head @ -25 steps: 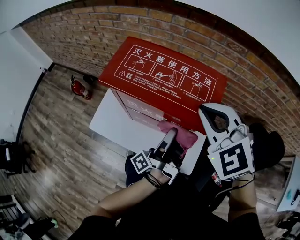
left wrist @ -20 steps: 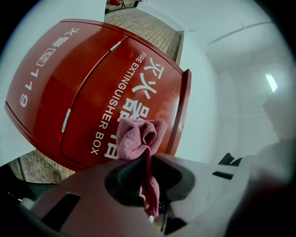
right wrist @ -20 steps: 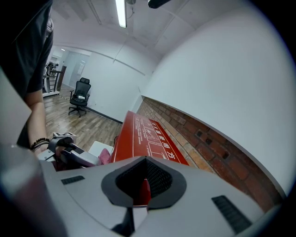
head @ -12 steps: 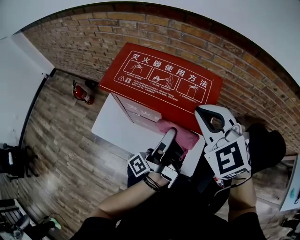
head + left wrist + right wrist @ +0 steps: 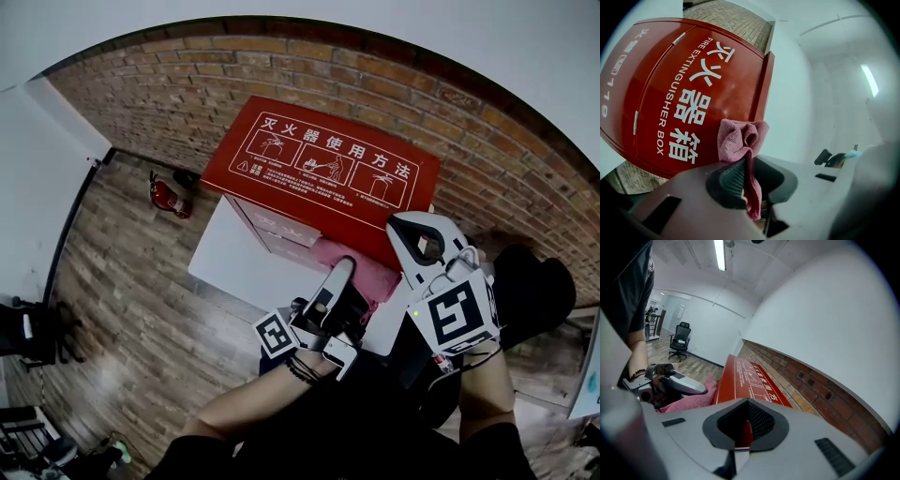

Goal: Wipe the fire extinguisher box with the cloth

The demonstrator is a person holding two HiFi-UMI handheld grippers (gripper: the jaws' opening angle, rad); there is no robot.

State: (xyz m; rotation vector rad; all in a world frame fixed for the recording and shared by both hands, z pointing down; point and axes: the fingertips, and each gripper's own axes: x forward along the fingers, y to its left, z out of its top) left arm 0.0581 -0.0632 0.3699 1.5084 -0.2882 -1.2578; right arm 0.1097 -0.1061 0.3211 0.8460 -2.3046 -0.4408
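**Fire extinguisher box point(image 5: 319, 173) during wiping.** The red box stands against a brick wall point(image 5: 525, 150). Its lid, printed with instruction panels, faces up, and its lettered front faces the person. The pink cloth point(image 5: 738, 138) sits at the right end of that front, just under the lid's edge. No view confirms whether it presses on the panel. The left gripper point(image 5: 747, 180) is clamped on the cloth: a fold runs down between the ribbed pads and a bunched wad stands proud of the tips. The right gripper point(image 5: 747, 420) is closed on nothing and hangs near the lid's right corner, apart from the cloth. A small extinguisher point(image 5: 167, 197) stands on the wooden floor point(image 5: 122, 309), well to the left.

The step in hand appears to be wiping the front face. To do it well, the wad rather than the jaw tips should meet the paint. Strokes should overlap along the panel, with pressure light enough that the cloth does not slip from the pads.
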